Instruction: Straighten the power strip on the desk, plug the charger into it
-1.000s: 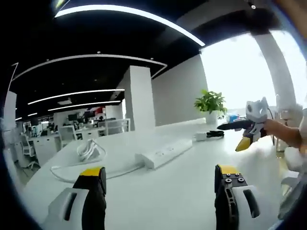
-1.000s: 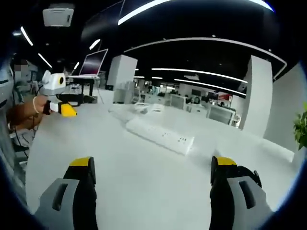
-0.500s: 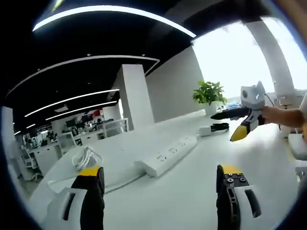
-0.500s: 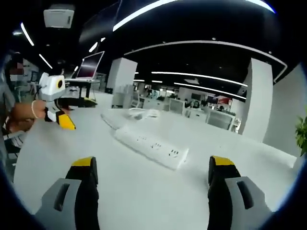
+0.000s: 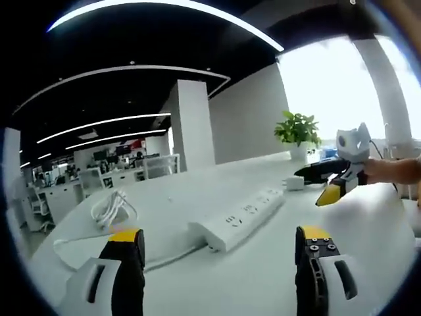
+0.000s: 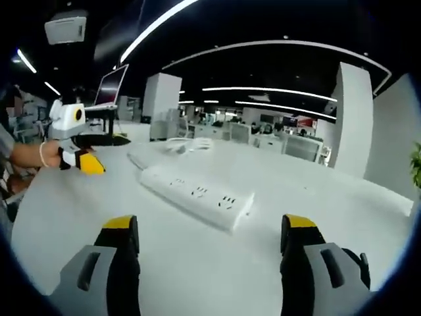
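Both cameras have edged closer to the power strip since 1 s ago, so it looms larger. On the smooth white desk [image 5: 263,276] the long, boxy plastic power strip [image 5: 241,218] lies diagonally, near-left to far-right, cord trailing left to a coil [image 5: 110,207]. Beyond its far end sits what may be the charger [image 5: 294,183]. Left gripper [image 5: 220,247] and right gripper [image 6: 209,234] hover released, holding nothing.

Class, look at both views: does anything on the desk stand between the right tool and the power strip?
Nothing visible does. In the right gripper view, bare white desk lies between the open right tool and the power strip. The left tool is off to the side.
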Available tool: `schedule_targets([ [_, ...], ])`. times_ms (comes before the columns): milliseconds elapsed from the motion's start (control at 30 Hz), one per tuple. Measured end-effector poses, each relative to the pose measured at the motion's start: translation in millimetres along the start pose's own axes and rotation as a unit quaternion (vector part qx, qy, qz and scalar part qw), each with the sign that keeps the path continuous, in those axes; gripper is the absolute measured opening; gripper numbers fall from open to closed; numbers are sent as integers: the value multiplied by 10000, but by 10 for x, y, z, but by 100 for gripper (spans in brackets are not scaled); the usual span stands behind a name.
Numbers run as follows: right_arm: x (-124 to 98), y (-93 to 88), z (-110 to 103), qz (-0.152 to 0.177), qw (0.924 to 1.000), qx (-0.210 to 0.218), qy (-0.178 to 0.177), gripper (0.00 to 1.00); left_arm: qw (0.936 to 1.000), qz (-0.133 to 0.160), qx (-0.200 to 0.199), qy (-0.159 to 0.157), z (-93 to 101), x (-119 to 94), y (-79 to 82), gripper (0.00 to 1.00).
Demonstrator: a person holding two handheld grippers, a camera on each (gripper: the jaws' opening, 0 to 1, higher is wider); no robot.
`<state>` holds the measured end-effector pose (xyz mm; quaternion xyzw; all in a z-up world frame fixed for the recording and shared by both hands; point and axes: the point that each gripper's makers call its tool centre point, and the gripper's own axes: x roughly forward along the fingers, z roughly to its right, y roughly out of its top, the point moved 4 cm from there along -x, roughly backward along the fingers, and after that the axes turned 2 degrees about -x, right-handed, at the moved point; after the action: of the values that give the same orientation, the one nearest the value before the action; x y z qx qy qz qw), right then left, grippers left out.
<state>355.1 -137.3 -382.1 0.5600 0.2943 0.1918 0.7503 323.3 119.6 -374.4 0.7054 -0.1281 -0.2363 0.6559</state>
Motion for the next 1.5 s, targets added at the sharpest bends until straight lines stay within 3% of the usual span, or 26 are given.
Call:
schedule_targets([
  [233,156,-36,67,-106,9999,71,85,82,9996,-100,-268,11,-65,207,-20,92],
  [467,238,-115,84,-198,9993,250,215,74,9992,-315,-243,7,-114,356,-185,91],
  [633,282,-157,85,-251,9988,321,275,70,9993,-359,-2,-28,-116,412,-189,85],
  [933,338,-166,99,-345,9981,390,336,68,9980,-613,63,-121,-134,501,-256,85],
  [1100,345,-170,97,-422,9974,439,386,66,9968,-751,-110,-249,-116,519,-284,81],
  [1500,407,-153,75,-495,9970,369,475,60,9951,-837,76,-514,-20,558,-276,64],
])
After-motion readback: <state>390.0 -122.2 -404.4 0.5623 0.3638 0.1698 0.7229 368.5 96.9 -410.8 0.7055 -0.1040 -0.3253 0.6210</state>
